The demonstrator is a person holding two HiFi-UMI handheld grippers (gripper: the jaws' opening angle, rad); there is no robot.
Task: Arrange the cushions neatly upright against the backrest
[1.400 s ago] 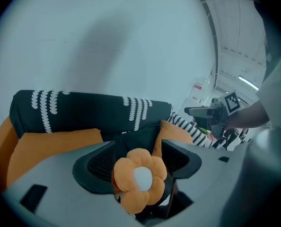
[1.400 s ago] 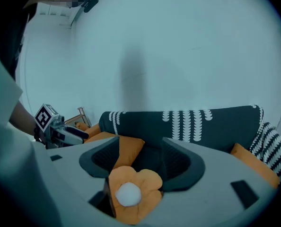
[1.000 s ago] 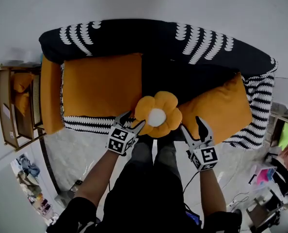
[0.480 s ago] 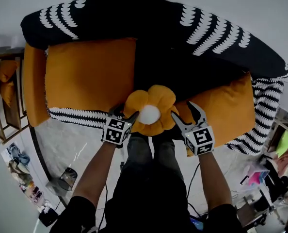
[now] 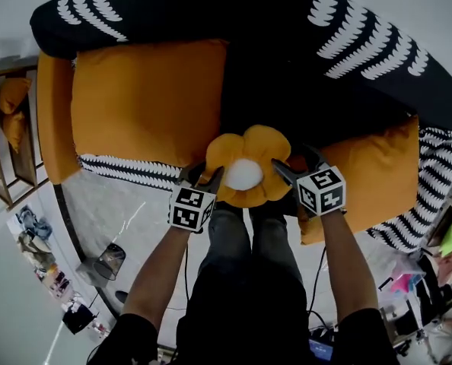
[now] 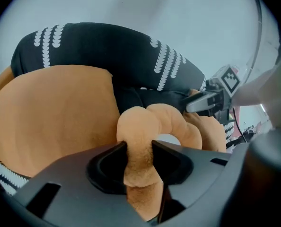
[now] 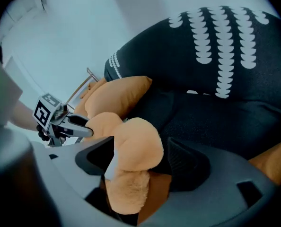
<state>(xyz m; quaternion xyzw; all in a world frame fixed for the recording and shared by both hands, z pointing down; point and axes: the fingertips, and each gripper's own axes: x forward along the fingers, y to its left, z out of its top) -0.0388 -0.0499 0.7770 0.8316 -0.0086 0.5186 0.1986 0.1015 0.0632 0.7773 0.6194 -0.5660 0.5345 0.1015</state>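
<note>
An orange flower-shaped cushion [image 5: 245,175] with a white centre lies at the front edge of the black sofa seat [image 5: 302,105]. My left gripper [image 5: 205,175] has just been closing and is shut on a left petal, both pads pressing into the plush [image 6: 139,148]. My right gripper [image 5: 294,164] has just been opening. A right petal [image 7: 131,143] sits between its jaws, with a gap at the right pad. One large orange cushion [image 5: 146,101] lies flat on the seat's left. Another orange cushion [image 5: 378,177] lies at the right end, below the backrest [image 5: 249,14].
The sofa cover is black with white scale patterns, striped along the front edge [image 5: 127,172]. A wooden shelf [image 5: 5,128] holding more orange cushions stands at the left. The person's legs are directly below the flower cushion. Small clutter lies on the floor at both lower corners.
Both grippers have sunk onto the flower cushion. The left jaws closed on a left petal. The right gripper moved in from the right, so a petal now sits between its jaws.
</note>
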